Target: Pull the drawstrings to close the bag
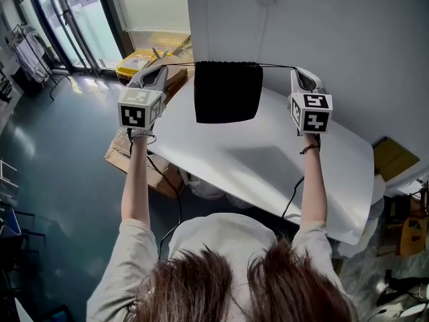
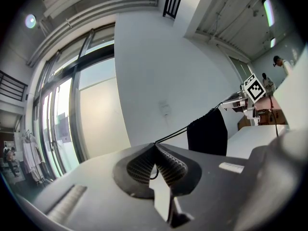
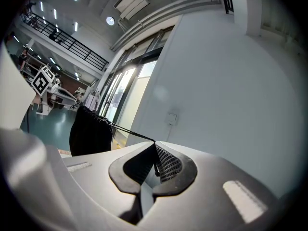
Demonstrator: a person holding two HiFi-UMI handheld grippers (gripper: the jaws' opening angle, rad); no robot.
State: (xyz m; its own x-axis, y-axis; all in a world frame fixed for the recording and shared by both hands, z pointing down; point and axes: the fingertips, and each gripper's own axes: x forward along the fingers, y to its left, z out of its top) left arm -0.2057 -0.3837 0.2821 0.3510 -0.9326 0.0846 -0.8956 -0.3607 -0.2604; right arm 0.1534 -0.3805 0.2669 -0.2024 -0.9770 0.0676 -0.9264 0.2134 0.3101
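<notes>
A black drawstring bag (image 1: 228,91) hangs in the air above the white table (image 1: 281,159), its top edge gathered. A thin black drawstring (image 1: 179,64) runs taut from each side of that edge to a gripper. My left gripper (image 1: 163,66) is shut on the left drawstring (image 2: 177,134), and the bag (image 2: 208,131) hangs beyond it. My right gripper (image 1: 295,70) is shut on the right drawstring (image 3: 129,131), with the bag (image 3: 89,134) to its left. Both grippers are held level and far apart, at the height of the bag's top.
Cardboard boxes (image 1: 131,154) lie on the floor under the table's left side, and a yellow box (image 1: 136,62) lies beyond them. A pale wall (image 1: 322,32) stands close behind the bag. Glass doors (image 1: 74,19) are at the far left.
</notes>
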